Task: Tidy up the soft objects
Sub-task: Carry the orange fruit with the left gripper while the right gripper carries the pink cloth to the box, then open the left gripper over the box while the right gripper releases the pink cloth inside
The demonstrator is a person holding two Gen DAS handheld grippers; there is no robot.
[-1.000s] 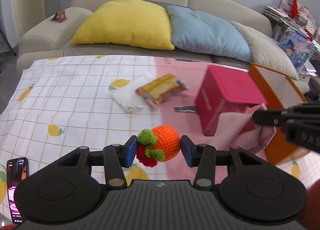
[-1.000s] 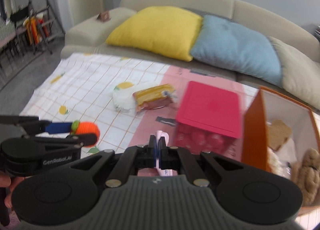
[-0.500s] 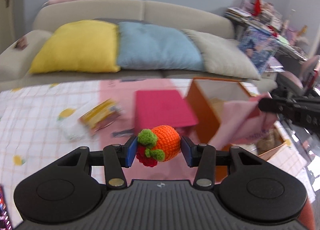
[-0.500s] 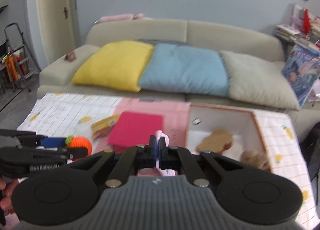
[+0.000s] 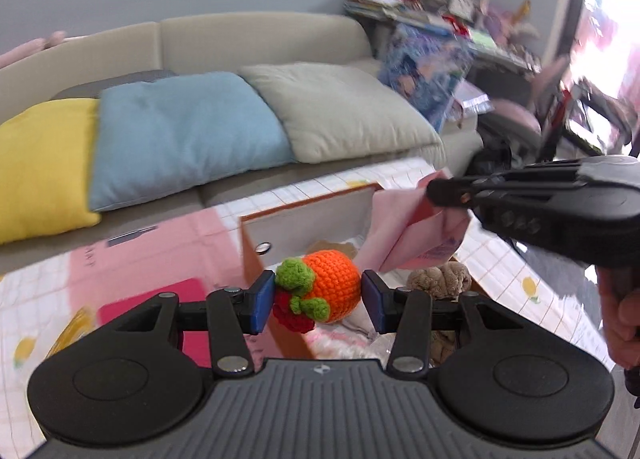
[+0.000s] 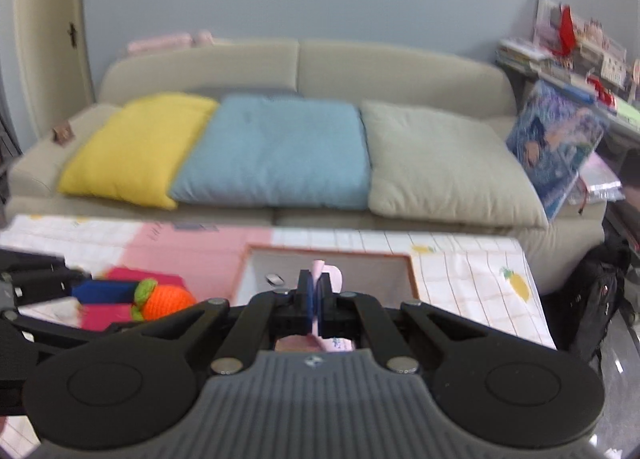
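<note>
The left gripper (image 5: 318, 301) pinched a crocheted orange toy (image 5: 326, 291) between its 2 blue pads (image 5: 262, 301), the green leaves and a red knitted bit turned toward the left pad, the round orange body against the right one. The right gripper (image 6: 317, 297) was pressed together on a pink cloth (image 5: 416, 231), a little of which stuck up above the closed tips in its own view while the rest hung below them in loose folds, as the left camera showed.

Just ahead of and below both tools lay the orange storage box (image 5: 256, 243), open at the top, with a brown plush toy (image 5: 438, 279) and other soft pieces already inside. From the left gripper, the box's near wall sat directly under the fingertips, so the toy hung about at the rim, and the opening spread forward and to the right. From the right gripper, the opening lay straight ahead beyond the tips, with its long axis running left to right across that view. The cloth dangled over the box's right part, so the right hand looked the nearer to a clean drop. The left probably needed a short push forward past the wall. Whether the cloth's lower edge touched the contents could not be told.
</note>
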